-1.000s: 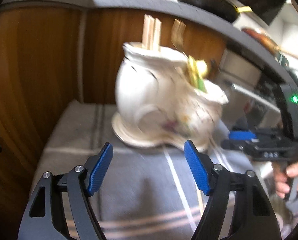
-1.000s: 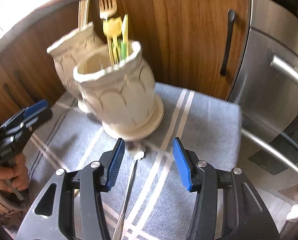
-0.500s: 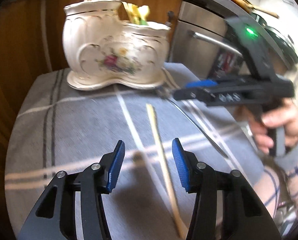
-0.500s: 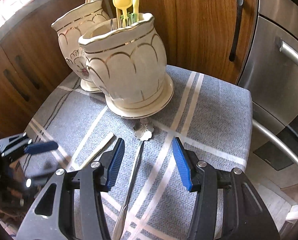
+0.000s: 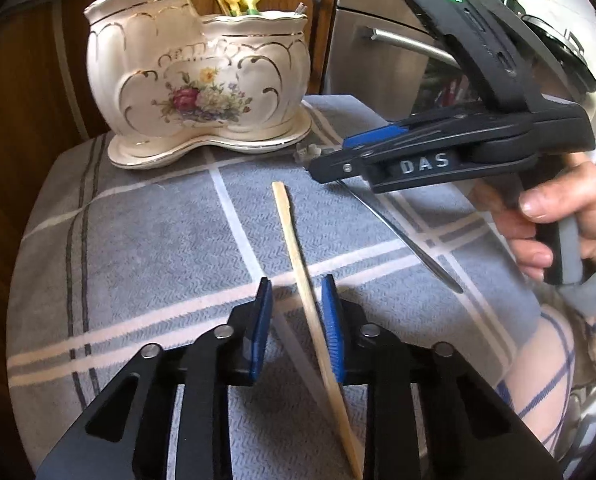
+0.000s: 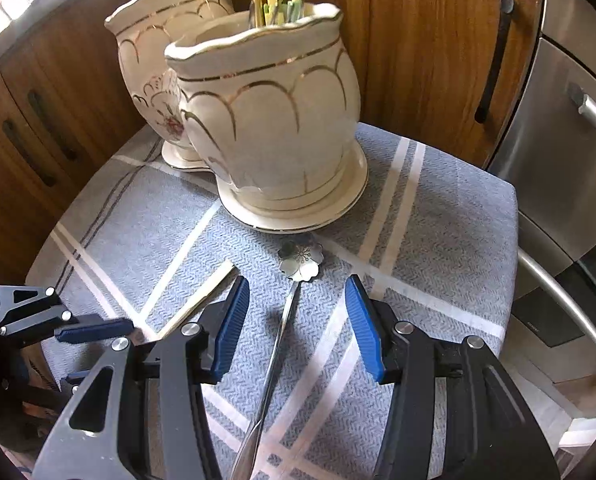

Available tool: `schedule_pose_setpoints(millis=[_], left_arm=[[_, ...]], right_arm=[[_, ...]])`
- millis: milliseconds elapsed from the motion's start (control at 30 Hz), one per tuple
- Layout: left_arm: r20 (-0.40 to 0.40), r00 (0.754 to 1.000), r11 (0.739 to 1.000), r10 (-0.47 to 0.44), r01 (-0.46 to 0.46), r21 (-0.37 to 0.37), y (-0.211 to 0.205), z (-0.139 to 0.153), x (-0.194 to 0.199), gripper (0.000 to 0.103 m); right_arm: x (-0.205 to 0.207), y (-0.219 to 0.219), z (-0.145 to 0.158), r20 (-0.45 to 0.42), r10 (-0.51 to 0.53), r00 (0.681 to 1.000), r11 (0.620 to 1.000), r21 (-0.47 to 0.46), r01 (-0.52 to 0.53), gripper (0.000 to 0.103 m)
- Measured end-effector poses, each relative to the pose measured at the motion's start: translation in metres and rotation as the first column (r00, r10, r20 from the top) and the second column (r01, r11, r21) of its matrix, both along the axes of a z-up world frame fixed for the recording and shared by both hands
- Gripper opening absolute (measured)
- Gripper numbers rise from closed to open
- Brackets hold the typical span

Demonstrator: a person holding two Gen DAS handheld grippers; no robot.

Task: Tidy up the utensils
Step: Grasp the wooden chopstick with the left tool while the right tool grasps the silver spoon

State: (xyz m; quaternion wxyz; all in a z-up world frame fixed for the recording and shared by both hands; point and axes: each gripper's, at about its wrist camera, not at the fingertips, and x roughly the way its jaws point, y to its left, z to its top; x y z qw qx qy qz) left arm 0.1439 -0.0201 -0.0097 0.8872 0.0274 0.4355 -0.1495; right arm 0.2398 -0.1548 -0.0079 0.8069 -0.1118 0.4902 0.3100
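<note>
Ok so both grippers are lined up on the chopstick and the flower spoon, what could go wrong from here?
1. The wooden chopstick lies off-centre between the left gripper fingers, close against one pad, so it may twist or skid on closing.
2. The flower spoon has a thin, flat handle on the cloth; the open right gripper could pinch fabric or slip off.
3. The spoon's head sits near the ceramic holder base; a forward push might bump it.

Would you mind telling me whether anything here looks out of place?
Yes: a wooden chopstick and a flower-headed metal spoon lie loose on the cloth, while other utensils stand in the ceramic holder. Nothing looks spilled or broken.
</note>
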Motion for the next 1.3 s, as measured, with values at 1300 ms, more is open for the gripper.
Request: schedule_pose_setpoints(millis=[1300], left_arm=[[-0.061, 0.989, 0.991, 0.132, -0.131, 0.029, 0.061, 0.004, 0.076, 0.018]], right_arm=[[0.008, 0.014, -0.004, 0.019, 0.013, 1.000, 1.000, -0.028, -0.012, 0.033]])
